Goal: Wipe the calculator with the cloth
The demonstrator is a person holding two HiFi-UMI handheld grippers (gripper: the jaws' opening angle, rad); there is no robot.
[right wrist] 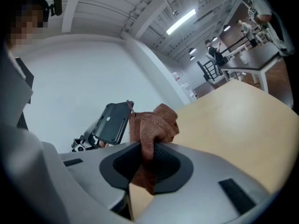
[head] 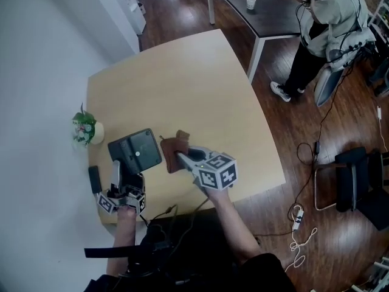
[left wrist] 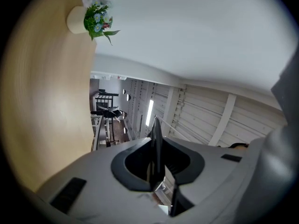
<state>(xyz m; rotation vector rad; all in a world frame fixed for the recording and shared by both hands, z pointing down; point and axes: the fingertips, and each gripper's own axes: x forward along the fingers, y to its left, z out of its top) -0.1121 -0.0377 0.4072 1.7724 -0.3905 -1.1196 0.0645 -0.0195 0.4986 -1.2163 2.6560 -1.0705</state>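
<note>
Two grippers, both clenched. The left gripper [head: 120,174] clamps the calculator [head: 135,151] by its lower edge and holds it tilted up over the tabletop's front-left part, near the left edge. The right gripper [head: 182,159] grips the brown cloth [head: 173,152], bunched, just beside the calculator's right edge; contact can't be confirmed.

Hard to make out:
- The left gripper view shows the calculator only as a thin dark sliver between the jaws.
- The calculator's visible side is plain dark with one pale dot; its keys are hidden.
- A small black object [head: 94,178] at the tabletop's left edge is too small to identify.
- The cloth's lower end drops out of sight between the right jaws.

The table [head: 200,90] is light wood, with a small potted plant [head: 85,129] at the left edge. A white wall runs along the left, and the floor is dark wood. At far right, a standing person [head: 328,29] is cut by the frame, beside a dark table [head: 273,17] with a white cup [head: 250,3]. A black chair [head: 358,184] stands right, with cables [head: 298,221] on the floor.
</note>
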